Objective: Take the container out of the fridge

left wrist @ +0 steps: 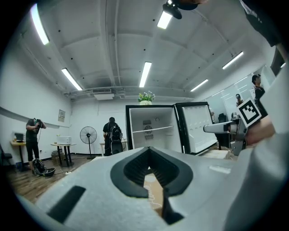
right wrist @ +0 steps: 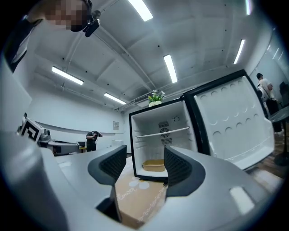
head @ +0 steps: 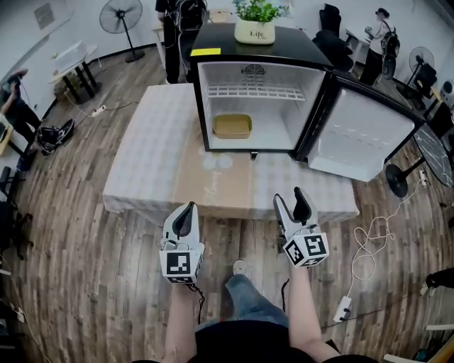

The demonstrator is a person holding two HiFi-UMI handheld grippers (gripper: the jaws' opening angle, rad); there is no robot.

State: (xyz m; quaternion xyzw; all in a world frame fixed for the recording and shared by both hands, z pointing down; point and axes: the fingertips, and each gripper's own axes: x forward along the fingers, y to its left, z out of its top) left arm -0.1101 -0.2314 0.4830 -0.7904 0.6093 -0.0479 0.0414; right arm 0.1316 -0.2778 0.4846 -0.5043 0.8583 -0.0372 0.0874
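A shallow tan container point(head: 232, 126) lies on the floor of a small black fridge point(head: 252, 57) whose door point(head: 365, 135) hangs open to the right. The right gripper view shows the container point(right wrist: 153, 165) under a wire shelf point(right wrist: 163, 133). My right gripper point(head: 291, 202) is open and empty, short of the table's near edge, its jaws point(right wrist: 145, 164) framing the fridge. My left gripper point(head: 187, 210) is shut on nothing, level with the right one; its pads meet at the tip point(left wrist: 149, 150). In the left gripper view the container is hidden.
The fridge stands on a low table under a white cloth point(head: 152, 156) with a brown paper strip point(head: 213, 177). A potted plant point(head: 255, 27) sits on the fridge. People point(head: 172, 35) stand behind; a floor fan point(head: 120, 18), a fan base point(head: 397, 181) and a cable with power strip point(head: 343, 307) surround it.
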